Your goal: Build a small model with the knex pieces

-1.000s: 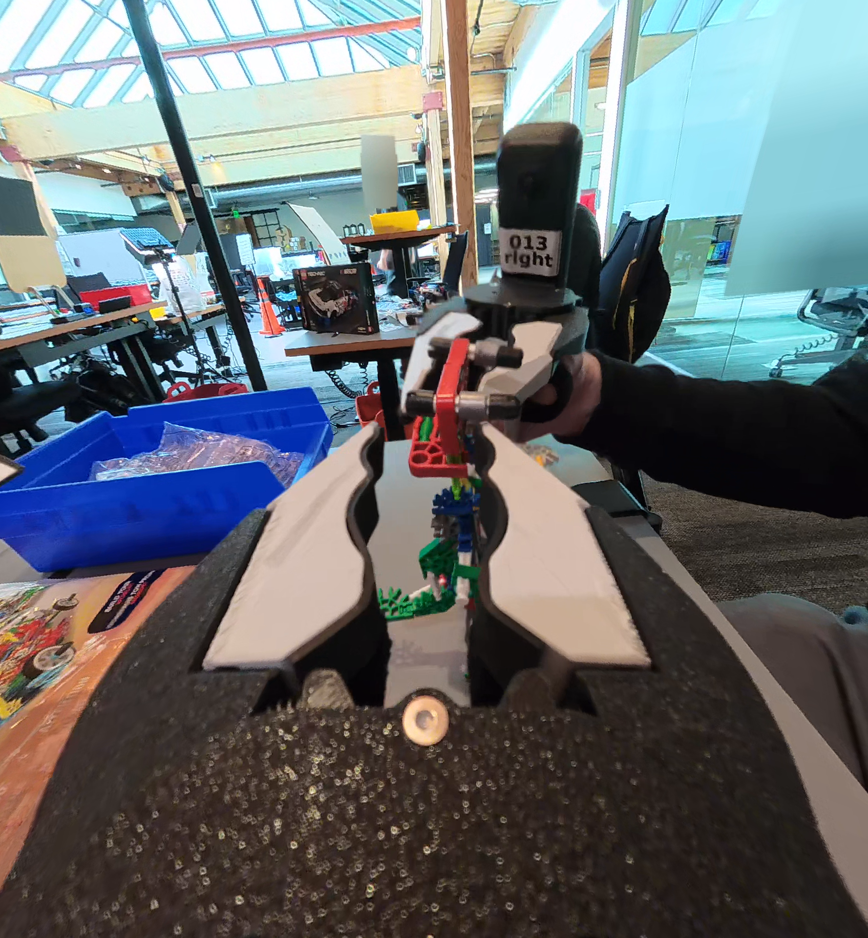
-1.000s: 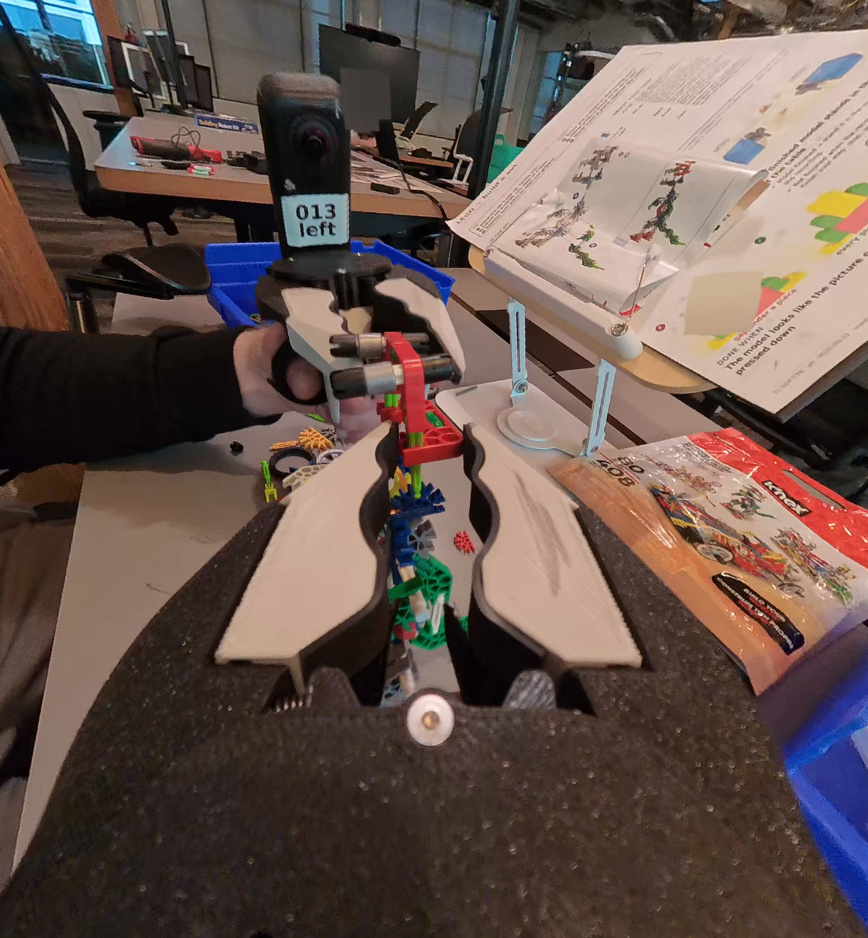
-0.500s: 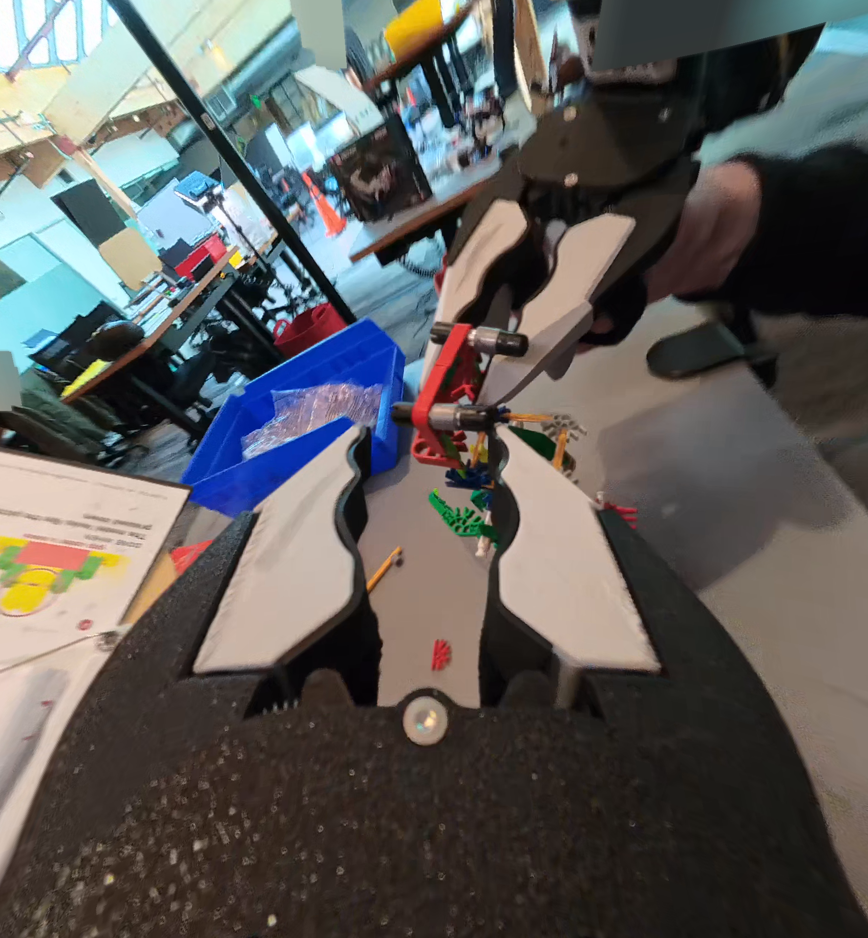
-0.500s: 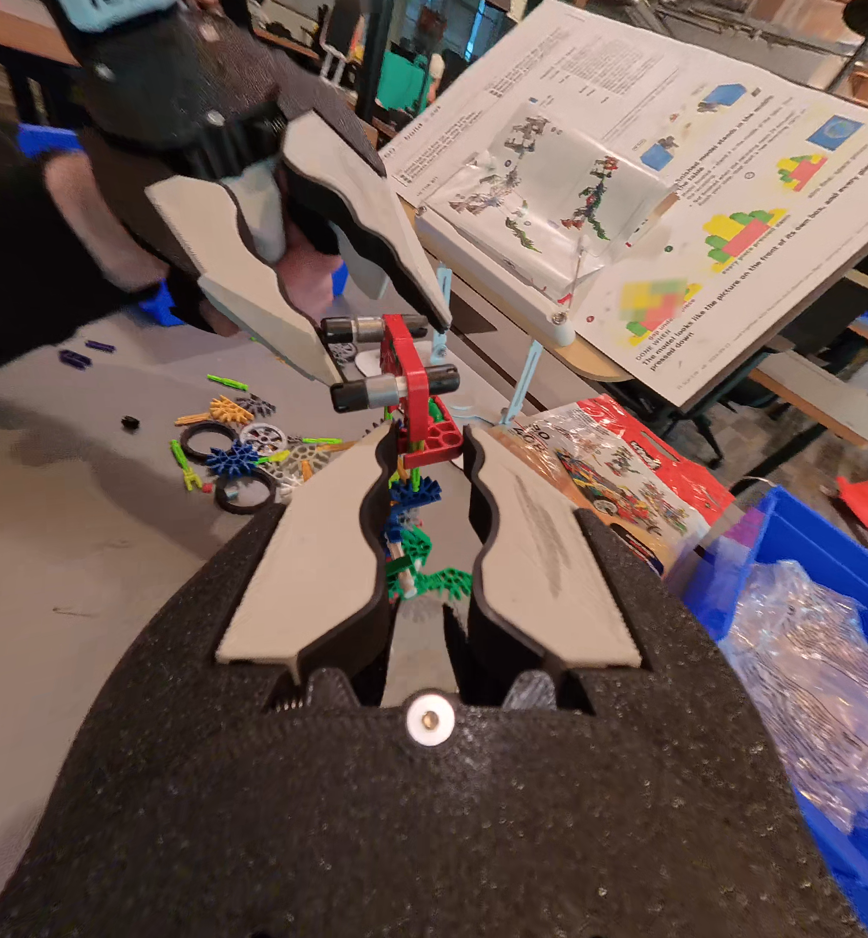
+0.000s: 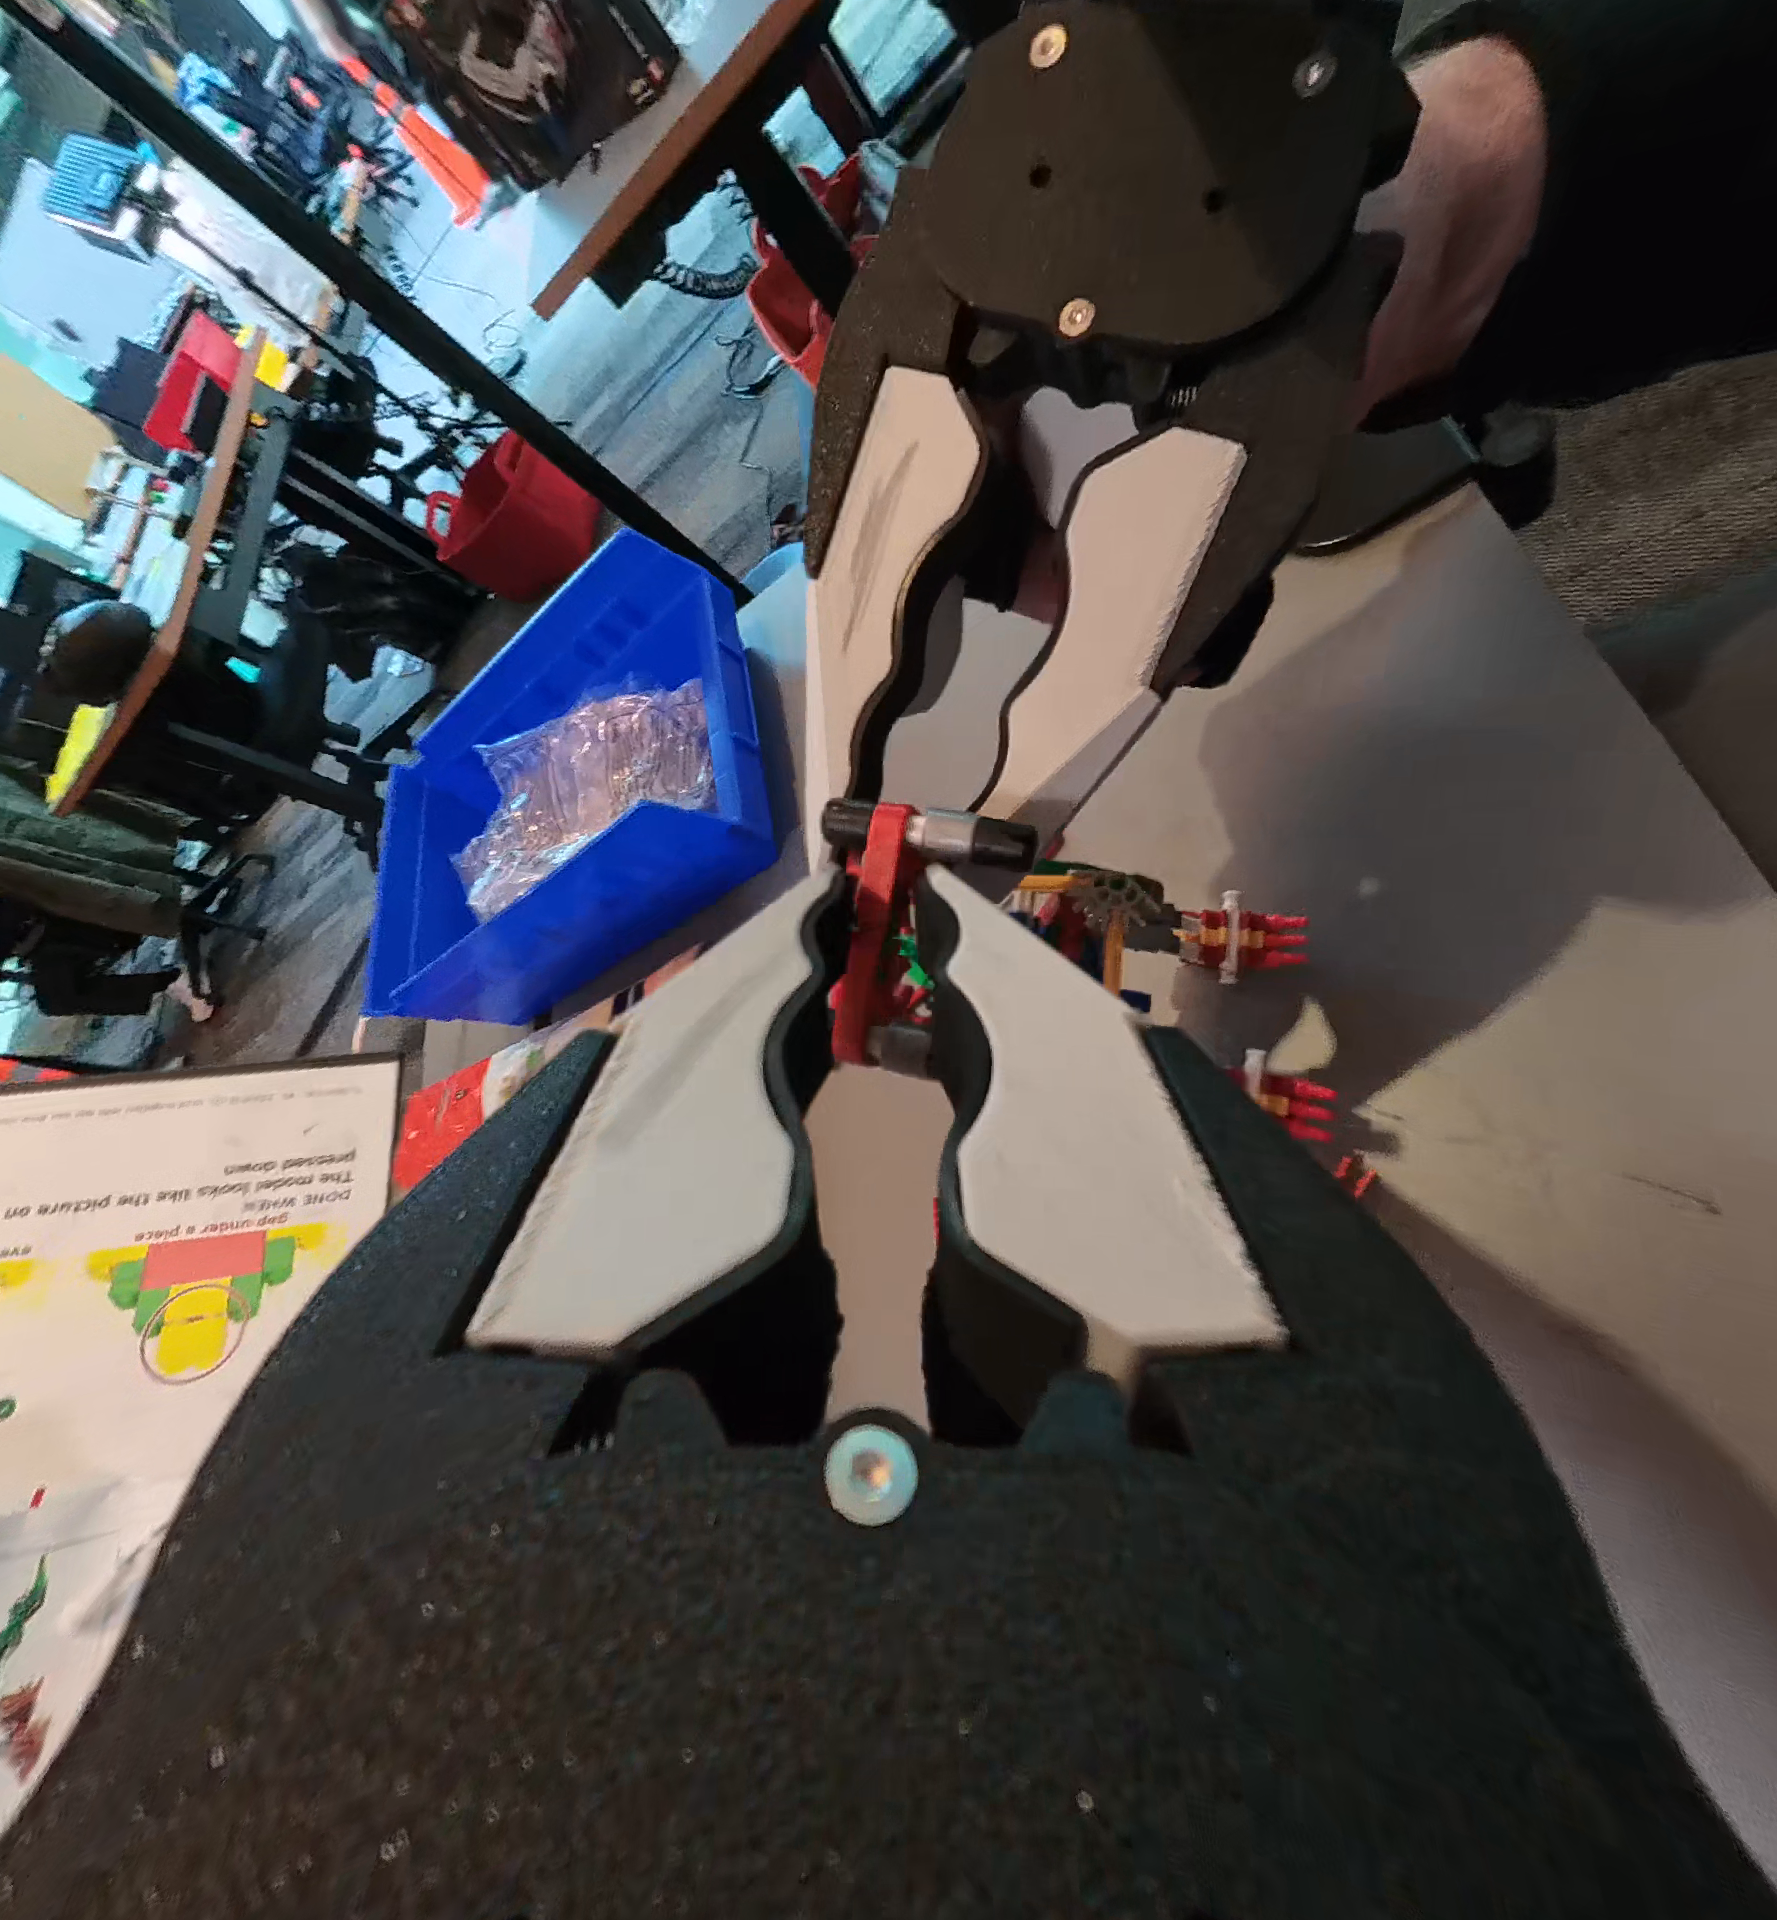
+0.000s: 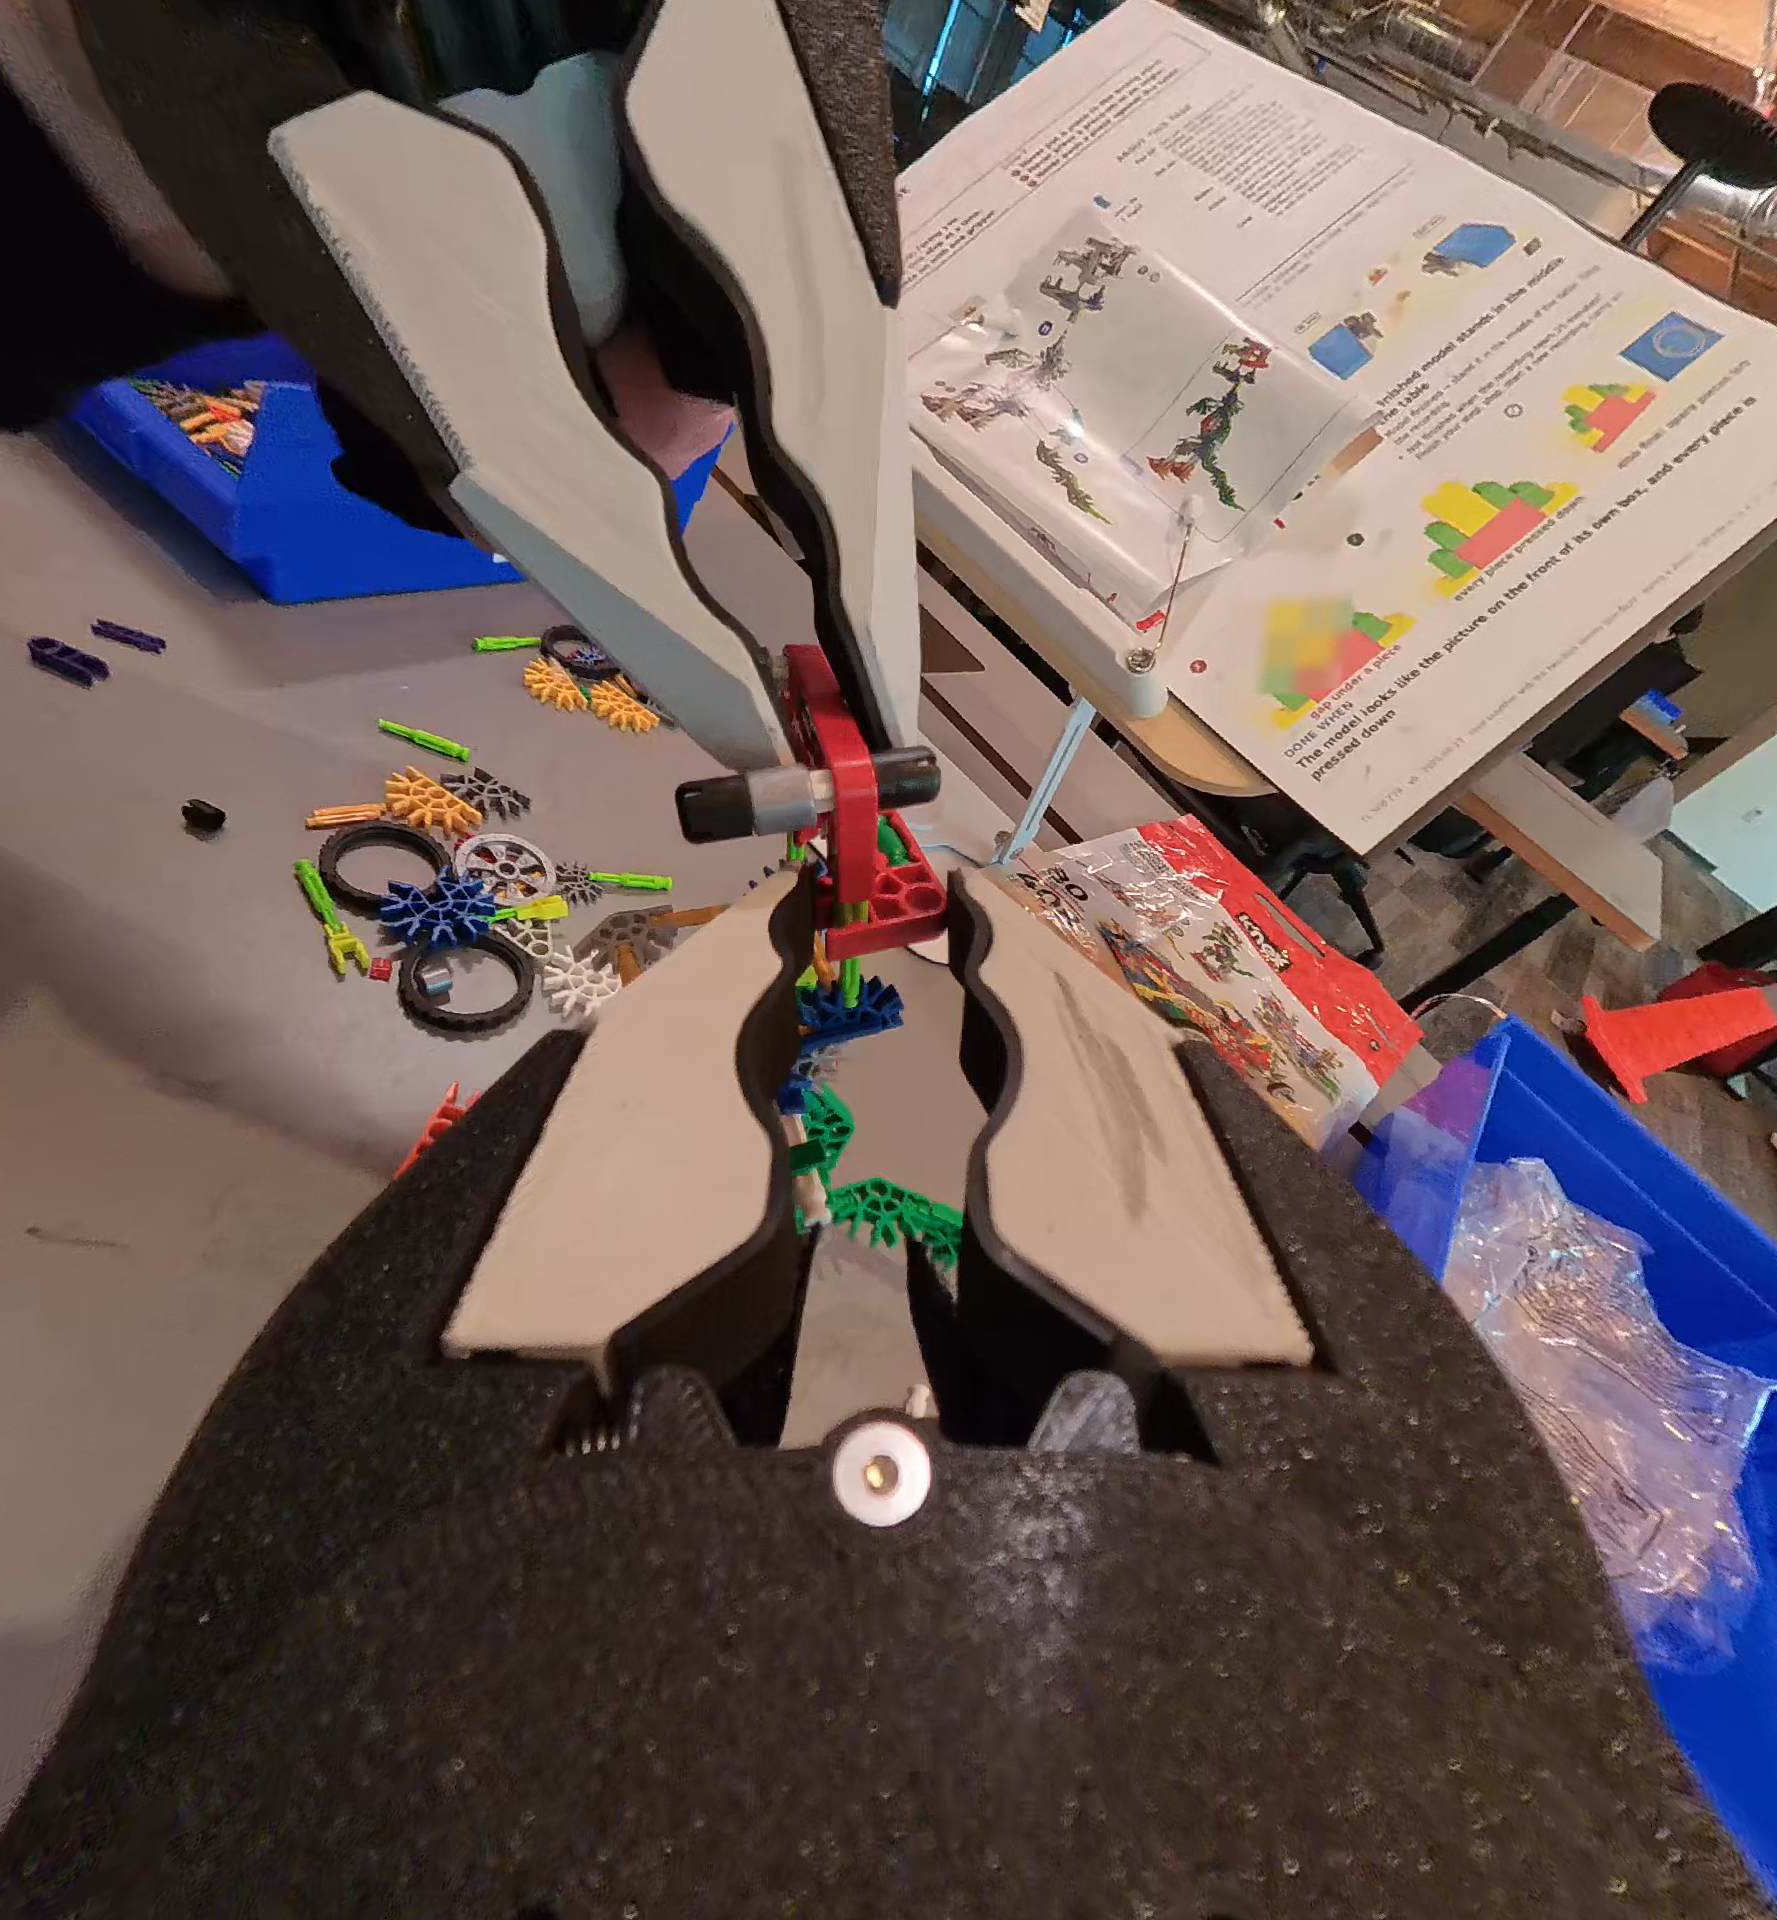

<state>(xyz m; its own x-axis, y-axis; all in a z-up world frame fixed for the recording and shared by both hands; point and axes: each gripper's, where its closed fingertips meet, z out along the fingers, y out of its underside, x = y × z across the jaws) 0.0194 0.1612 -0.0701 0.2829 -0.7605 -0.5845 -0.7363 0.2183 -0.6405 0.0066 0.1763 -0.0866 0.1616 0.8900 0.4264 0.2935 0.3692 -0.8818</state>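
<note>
A colourful rod-and-connector model is held above the grey table (image 6: pixel 136 1091). Its top is a red frame piece (image 6: pixel 848 790) with a black and grey axle (image 6: pixel 759 805) through it. Blue and green connectors (image 6: pixel 848 1013) hang below. My right gripper (image 6: pixel 873 883) is shut on the red block at the frame's base. My left gripper (image 5: pixel 881 883) is shut on the red frame piece (image 5: pixel 868 935). In the right wrist view the left gripper (image 6: pixel 822 717) comes in from above and pinches the frame's upper end. The right gripper (image 5: pixel 931 802) shows opposite in the left wrist view.
Loose connectors, rods and black tyres (image 6: pixel 468 894) lie on the table. An instruction sheet on a tilted stand (image 6: pixel 1383 364) and a printed toy bag (image 6: pixel 1227 966) are at the right. A blue bin with plastic bags (image 6: pixel 1642 1299) is nearby. Small red-and-white assemblies (image 5: pixel 1237 935) lie farther off. My left and right fingertips are right by each other.
My left gripper has rolled over, come in closer and shut on the red frame piece. My right gripper has kept its grip and tilted down towards the table.
</note>
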